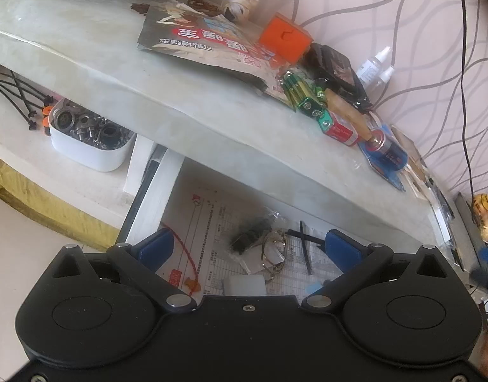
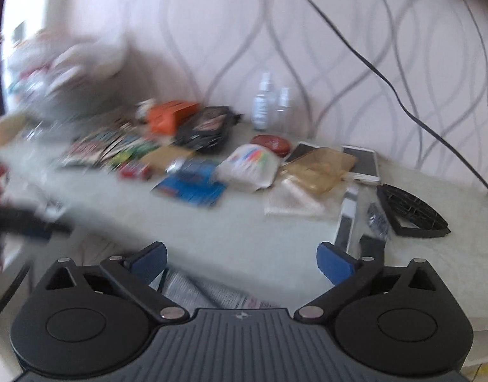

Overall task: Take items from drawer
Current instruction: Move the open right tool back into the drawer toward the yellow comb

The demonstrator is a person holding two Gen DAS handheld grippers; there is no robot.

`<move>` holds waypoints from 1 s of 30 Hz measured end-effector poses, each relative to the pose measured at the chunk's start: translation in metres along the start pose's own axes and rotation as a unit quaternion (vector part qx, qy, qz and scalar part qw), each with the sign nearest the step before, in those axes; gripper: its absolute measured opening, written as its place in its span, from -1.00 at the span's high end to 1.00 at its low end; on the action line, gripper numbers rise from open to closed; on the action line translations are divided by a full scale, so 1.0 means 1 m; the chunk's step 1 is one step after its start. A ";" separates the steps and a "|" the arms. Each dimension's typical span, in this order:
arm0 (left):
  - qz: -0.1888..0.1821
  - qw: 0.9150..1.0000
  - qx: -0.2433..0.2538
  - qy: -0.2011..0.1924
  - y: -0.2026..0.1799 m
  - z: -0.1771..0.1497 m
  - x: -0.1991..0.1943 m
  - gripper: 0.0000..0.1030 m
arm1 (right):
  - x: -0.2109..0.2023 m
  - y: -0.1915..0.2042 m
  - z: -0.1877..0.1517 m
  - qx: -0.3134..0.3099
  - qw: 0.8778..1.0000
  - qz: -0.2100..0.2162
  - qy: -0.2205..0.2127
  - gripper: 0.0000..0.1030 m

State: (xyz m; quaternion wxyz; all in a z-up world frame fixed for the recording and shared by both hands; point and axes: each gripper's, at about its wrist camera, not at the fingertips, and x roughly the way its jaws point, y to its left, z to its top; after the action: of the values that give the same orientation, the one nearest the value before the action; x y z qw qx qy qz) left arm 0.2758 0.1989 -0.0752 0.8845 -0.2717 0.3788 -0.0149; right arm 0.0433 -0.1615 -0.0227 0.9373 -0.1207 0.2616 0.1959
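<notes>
Gripper-wise, our right gripper (image 2: 240, 262) is spread wide and empty above the tabletop (image 2: 250, 242), so we should swing it down to the open drawer (image 1: 193, 210), where our equally open, empty left gripper (image 1: 247, 248) waits over the wire-rimmed glasses (image 1: 273, 254).

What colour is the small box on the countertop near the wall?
Orange box; it shows best in the left wrist view.

The white drawer (image 1: 155, 191) stands open, holding printed paper (image 1: 218, 222), gold-rimmed glasses (image 1: 274, 254) and a small black bag (image 1: 250, 234).
</notes>
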 end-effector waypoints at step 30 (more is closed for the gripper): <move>-0.012 1.000 -0.015 -0.003 0.006 -0.003 -0.005 -1.00 | 0.080 0.050 -0.062 0.008 0.923 0.024 0.384 0.73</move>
State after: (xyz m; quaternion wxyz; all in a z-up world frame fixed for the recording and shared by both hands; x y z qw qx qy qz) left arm 0.2691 0.2040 -0.0768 0.8812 -0.2892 0.3735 -0.0195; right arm 0.0568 -0.1130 -0.1239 0.7609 -0.1728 0.6061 0.1545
